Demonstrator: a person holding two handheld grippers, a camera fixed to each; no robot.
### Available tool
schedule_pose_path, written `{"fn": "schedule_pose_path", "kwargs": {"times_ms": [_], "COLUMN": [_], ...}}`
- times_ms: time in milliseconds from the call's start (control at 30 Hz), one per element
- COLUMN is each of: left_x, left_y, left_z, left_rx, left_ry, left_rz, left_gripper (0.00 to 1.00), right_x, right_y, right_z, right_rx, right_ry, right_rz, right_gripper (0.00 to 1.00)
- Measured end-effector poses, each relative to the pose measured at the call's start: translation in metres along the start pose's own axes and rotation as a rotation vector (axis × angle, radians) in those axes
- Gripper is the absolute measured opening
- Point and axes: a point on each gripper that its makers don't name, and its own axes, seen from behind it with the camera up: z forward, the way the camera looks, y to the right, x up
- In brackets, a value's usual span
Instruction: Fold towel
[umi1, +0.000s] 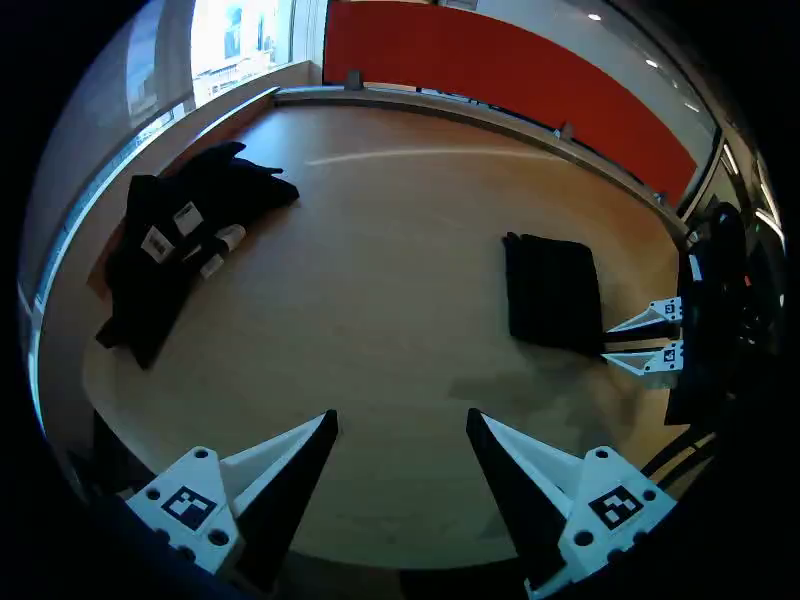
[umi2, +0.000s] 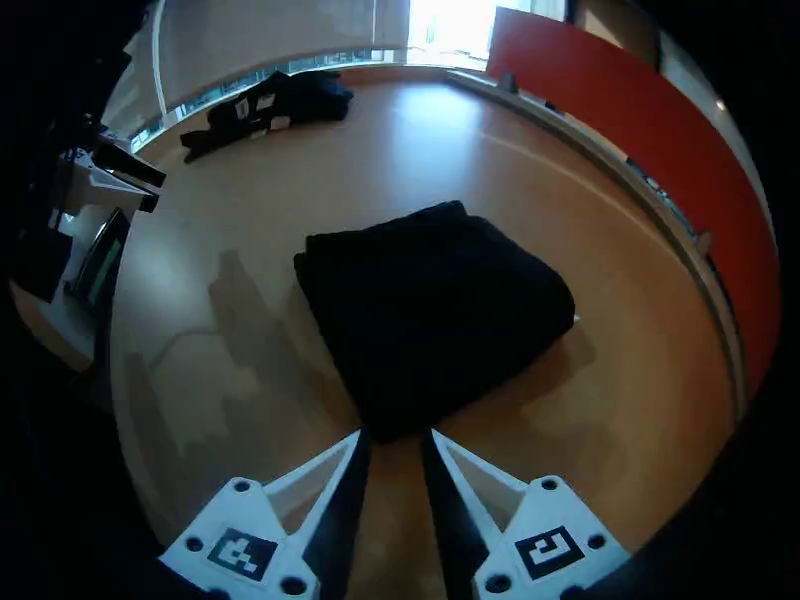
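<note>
A black towel (umi2: 435, 310) lies folded into a thick rectangle on the wooden table (umi2: 620, 300). My right gripper (umi2: 395, 445) has its fingertips at the towel's near corner, the jaws only a narrow gap apart, with bare wood between the fingers. In the left gripper view the same folded towel (umi1: 550, 290) sits to the right, and the right gripper (umi1: 605, 345) touches its near edge. My left gripper (umi1: 400, 440) hangs wide open over bare table (umi1: 400, 250), well apart from the towel, nothing between its fingers. It appears far left as the left gripper (umi2: 158, 192) in the right gripper view.
A loose pile of black towels with white tags (umi1: 180, 240) lies at the far left of the table, the same pile (umi2: 270, 110) showing near the window. A raised ledge (umi1: 480, 110) and a red wall panel (umi1: 500, 60) bound the table's far side.
</note>
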Motion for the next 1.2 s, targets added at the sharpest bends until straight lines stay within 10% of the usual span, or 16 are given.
{"fn": "schedule_pose_path", "kwargs": {"times_ms": [333,700,1200], "left_x": [-0.001,0.000,0.014], "left_y": [0.000,0.004,0.016], "left_z": [0.000,0.001,0.004], "left_rx": [-0.001,-0.013,-0.045], "left_ry": [-0.002,-0.004,0.004], "left_rz": [0.004,0.016,0.064], "left_gripper": [0.96,0.96,0.96], "right_x": [0.000,0.013,0.086], "right_y": [-0.001,0.004,0.040], "right_z": [-0.002,-0.014,-0.077], "right_rx": [-0.008,-0.019,-0.070], "right_ry": [0.008,0.036,0.144], "right_rz": [0.014,0.015,-0.017], "right_gripper": [0.07,0.04,0.04]}}
